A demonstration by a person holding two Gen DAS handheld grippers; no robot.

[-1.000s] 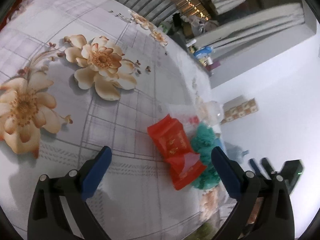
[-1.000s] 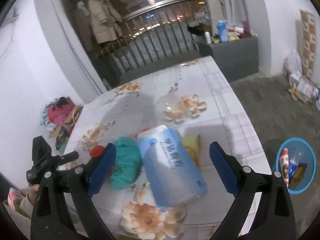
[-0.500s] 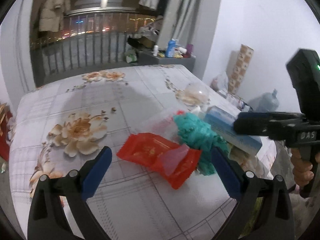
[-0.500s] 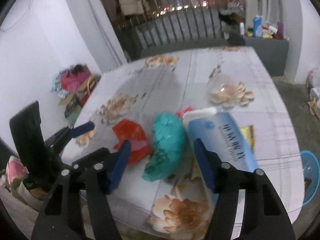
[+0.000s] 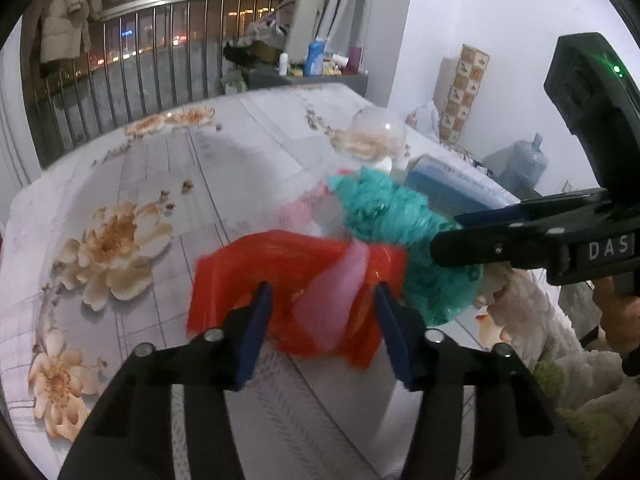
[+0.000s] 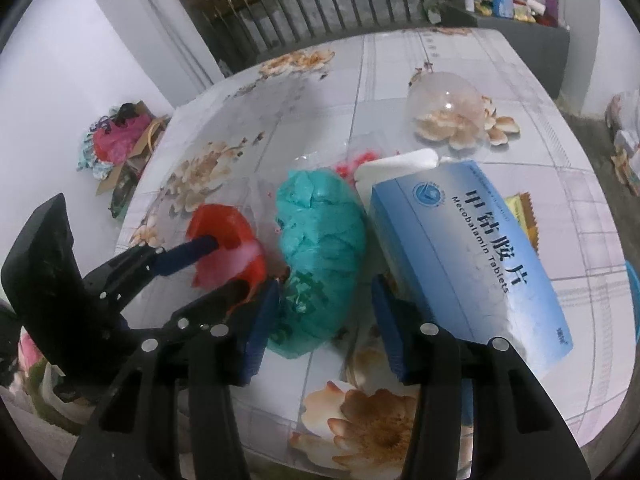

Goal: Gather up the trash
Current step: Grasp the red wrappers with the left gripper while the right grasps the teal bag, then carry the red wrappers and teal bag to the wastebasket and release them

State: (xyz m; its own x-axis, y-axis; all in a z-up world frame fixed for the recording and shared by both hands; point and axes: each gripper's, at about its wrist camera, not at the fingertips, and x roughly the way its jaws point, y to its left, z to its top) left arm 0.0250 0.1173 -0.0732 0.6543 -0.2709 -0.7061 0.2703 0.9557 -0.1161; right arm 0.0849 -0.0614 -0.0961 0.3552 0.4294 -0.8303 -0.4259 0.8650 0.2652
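A red wrapper (image 5: 280, 268) with a pale pink flap lies on the flowered tablecloth (image 5: 160, 184). My left gripper (image 5: 322, 296) has it between its closing jaws, and both pads press on the foil, which buckles upward (image 6: 224, 224). To its right is a crumpled teal bag (image 6: 320, 232). My right gripper (image 6: 326, 292) straddles the bag's near end with closing jaws. The left pad touches the bag, while the right pad stands a little off it. A blue tablet box (image 6: 460, 248) lies against that right finger. The right gripper's fingers (image 5: 480, 216) also show over the teal bag (image 5: 392, 212).
A clear plastic dome (image 6: 444, 100) stands farther back, and a clear bag with red bits (image 6: 360, 156) lies behind the teal bag. A yellow wrapper (image 6: 520, 208) peeks out beyond the box. A blue bin (image 6: 634, 280) sits on the floor at the right.
The left gripper rolled upright, moved onto the red wrapper and closed from wide open. The right gripper dropped toward the teal bag and narrowed its jaws around it.
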